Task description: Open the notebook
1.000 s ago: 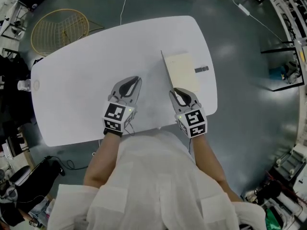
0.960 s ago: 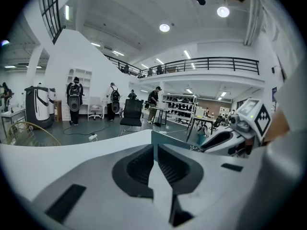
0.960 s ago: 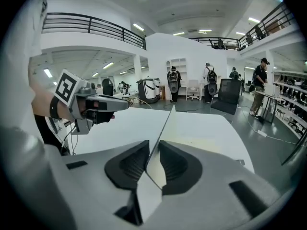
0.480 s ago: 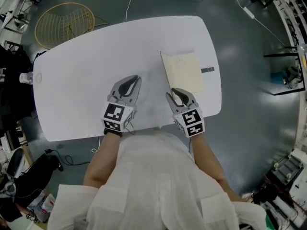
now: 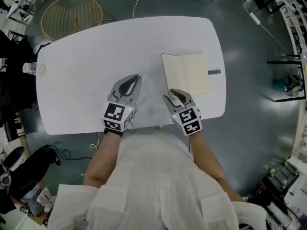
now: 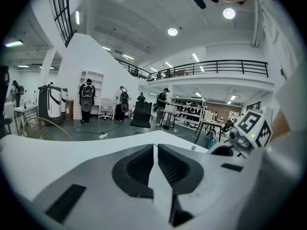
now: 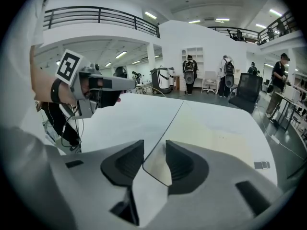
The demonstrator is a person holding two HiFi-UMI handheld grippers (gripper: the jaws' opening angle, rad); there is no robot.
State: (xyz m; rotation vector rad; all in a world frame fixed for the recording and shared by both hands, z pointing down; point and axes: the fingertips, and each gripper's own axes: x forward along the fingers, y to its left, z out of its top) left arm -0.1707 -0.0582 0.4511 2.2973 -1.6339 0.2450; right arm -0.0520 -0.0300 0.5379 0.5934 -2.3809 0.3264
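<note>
A cream notebook (image 5: 187,74) lies flat on the white table (image 5: 86,71), right of centre, with a small grey tab (image 5: 214,72) sticking out past its right edge. My right gripper (image 5: 171,93) is at the notebook's near left corner. Its jaws are opening, and in the right gripper view that corner (image 7: 156,169) shows in the gap between them, with the pads apart from it; the cream surface (image 7: 211,128) stretches away beyond. My left gripper (image 5: 135,78) hovers over bare table to the left of the notebook, jaws shut on nothing (image 6: 154,145).
A yellow wire basket (image 5: 72,20) stands on the floor beyond the table's far left corner. A small clear object (image 5: 29,68) sits at the table's left end. Cables run across the floor. The table's near edge is just under my wrists.
The right gripper's jaws have spread apart and it has shifted a little left and nearer. The notebook now shows wider and flatter. The left gripper stays shut.
</note>
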